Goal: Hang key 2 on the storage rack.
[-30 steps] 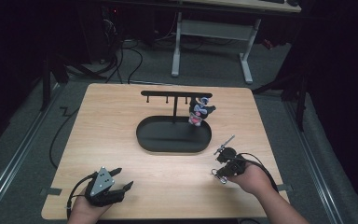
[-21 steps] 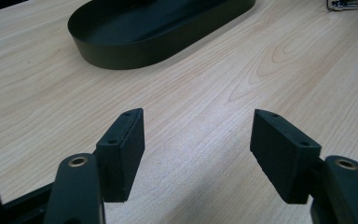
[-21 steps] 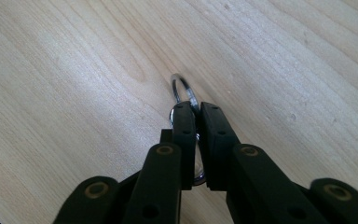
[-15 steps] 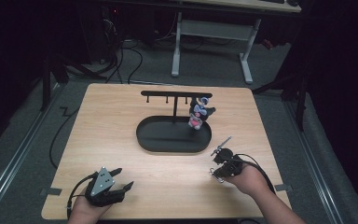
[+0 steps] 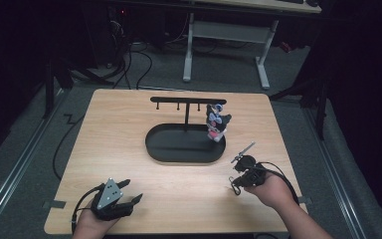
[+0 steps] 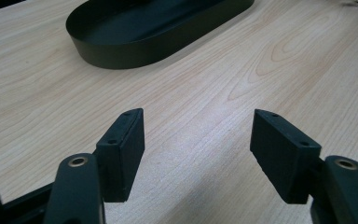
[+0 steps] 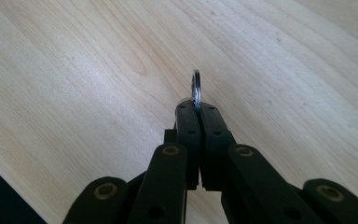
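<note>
Ring (image 7: 196, 88) sits pinched edge-on between your right claw's (image 7: 197, 108) closed jaws; the hook rack (image 5: 187, 101) stands ahead and to its left, well apart. Your left claw (image 6: 196, 140) rests open, farther off.

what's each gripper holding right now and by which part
The right gripper is shut on a metal ring, pinched edge-on by its lower part, the rest sticking out past the jaw tips. The left gripper holds nothing; its jaws stand open over the bare table.

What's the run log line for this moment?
right gripper: shut on metal ring | left gripper: open, nothing held | stand: one charm hung
</note>
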`<act>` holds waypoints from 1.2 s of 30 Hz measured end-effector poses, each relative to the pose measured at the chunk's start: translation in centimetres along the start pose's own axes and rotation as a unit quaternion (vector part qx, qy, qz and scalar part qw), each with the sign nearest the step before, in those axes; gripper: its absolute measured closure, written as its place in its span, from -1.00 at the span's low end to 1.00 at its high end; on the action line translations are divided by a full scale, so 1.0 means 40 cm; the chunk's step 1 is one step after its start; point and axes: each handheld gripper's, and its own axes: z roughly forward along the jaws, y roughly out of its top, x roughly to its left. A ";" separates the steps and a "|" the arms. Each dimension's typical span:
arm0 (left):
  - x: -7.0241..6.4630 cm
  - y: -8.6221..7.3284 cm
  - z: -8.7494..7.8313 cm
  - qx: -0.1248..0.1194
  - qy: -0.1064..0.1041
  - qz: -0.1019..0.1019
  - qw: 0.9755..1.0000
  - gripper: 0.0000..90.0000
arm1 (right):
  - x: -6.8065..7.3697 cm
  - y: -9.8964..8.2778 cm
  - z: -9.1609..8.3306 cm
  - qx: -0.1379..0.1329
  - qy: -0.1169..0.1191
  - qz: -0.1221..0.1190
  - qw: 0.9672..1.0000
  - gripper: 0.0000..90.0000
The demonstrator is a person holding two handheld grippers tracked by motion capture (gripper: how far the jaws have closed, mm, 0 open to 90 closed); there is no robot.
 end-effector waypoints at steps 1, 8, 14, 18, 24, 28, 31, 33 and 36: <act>0.000 0.000 0.000 0.000 0.000 0.000 1.000 -0.20 | 0.000 -0.001 -0.005 0.000 0.001 0.003 1.000 0.98; -0.001 0.000 0.000 0.000 0.000 0.001 1.000 -0.20 | -0.007 -0.009 -0.041 -0.014 0.005 0.012 1.000 0.98; -0.002 0.000 0.002 0.001 -0.001 0.002 1.000 -0.20 | -0.013 -0.012 -0.059 -0.021 0.006 0.015 1.000 0.98; -0.002 0.000 0.002 0.001 -0.001 0.002 1.000 -0.20 | -0.016 -0.010 -0.064 -0.022 0.010 0.019 1.000 0.98; -0.002 0.000 0.001 0.001 -0.001 0.002 1.000 -0.20 | -0.016 -0.005 -0.078 -0.021 0.005 0.024 0.999 0.98; -0.002 0.000 0.000 0.000 0.000 0.002 1.000 -0.20 | -0.018 0.000 -0.088 -0.021 0.004 0.029 0.999 0.98; -0.002 0.001 -0.001 -0.001 0.000 0.002 1.000 -0.20 | -0.020 0.003 -0.093 -0.024 0.005 0.027 0.999 0.98; -0.002 0.000 0.000 -0.002 0.001 0.000 1.000 -0.20 | -0.018 0.006 -0.097 -0.023 0.006 0.031 0.999 0.98; -0.002 0.001 -0.001 -0.001 0.001 0.002 1.000 -0.20 | -0.018 0.013 -0.105 -0.023 0.006 0.029 0.999 0.98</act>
